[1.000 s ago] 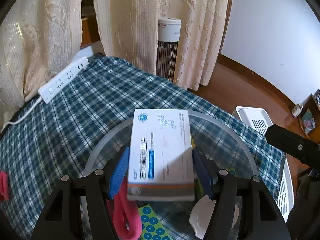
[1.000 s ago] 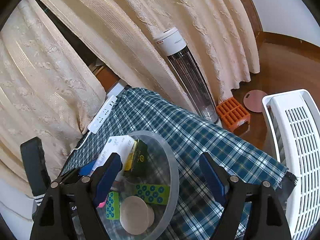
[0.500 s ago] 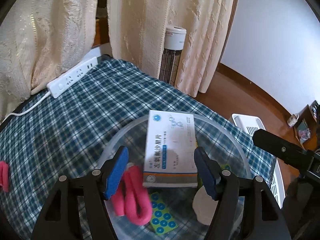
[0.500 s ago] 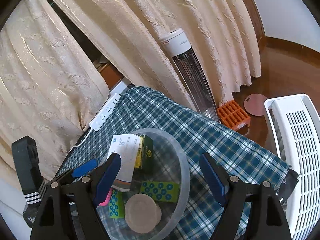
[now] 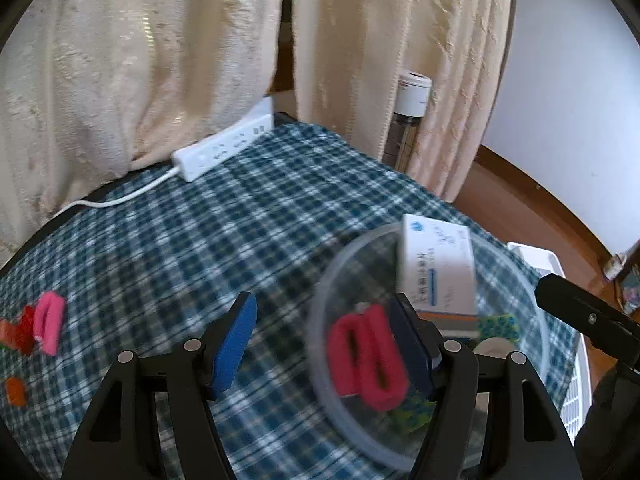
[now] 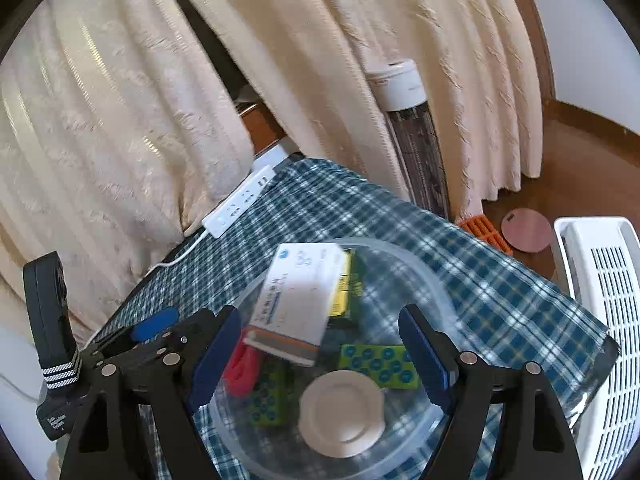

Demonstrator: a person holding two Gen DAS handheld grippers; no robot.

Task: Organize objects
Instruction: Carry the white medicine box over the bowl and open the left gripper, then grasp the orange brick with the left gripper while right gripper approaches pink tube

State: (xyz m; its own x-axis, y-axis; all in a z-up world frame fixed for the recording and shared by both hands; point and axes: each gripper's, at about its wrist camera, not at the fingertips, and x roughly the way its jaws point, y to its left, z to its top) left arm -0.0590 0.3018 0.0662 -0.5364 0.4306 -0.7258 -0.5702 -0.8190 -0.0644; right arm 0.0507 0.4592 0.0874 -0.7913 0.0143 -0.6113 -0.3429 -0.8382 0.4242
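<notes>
A clear plastic bowl [image 5: 532, 292] [image 6: 416, 264] stands on the plaid cloth. In it lie a white medicine box [image 5: 438, 270] [image 6: 298, 296], a pink band [image 5: 368, 360] [image 6: 242, 368], green dotted cards [image 6: 378, 364], a green-yellow box [image 6: 348, 288] and a white round lid [image 6: 340, 414]. My left gripper [image 5: 324, 344] is open and empty at the bowl's left rim. My right gripper [image 6: 320, 356] is open and empty above the bowl. A second pink band [image 5: 49, 322] and red and orange pieces [image 5: 16, 334] lie at the far left.
A white power strip [image 5: 224, 148] [image 6: 240, 206] with its cord lies at the cloth's far edge under cream curtains. A tower heater [image 6: 416, 136] stands behind the table. A white slatted appliance [image 6: 604, 300] stands on the floor to the right, near the table's edge.
My left gripper let go of the white box, which now lies in the bowl. The gripper opened and swung left, and the pink band at the far left came further into view.
</notes>
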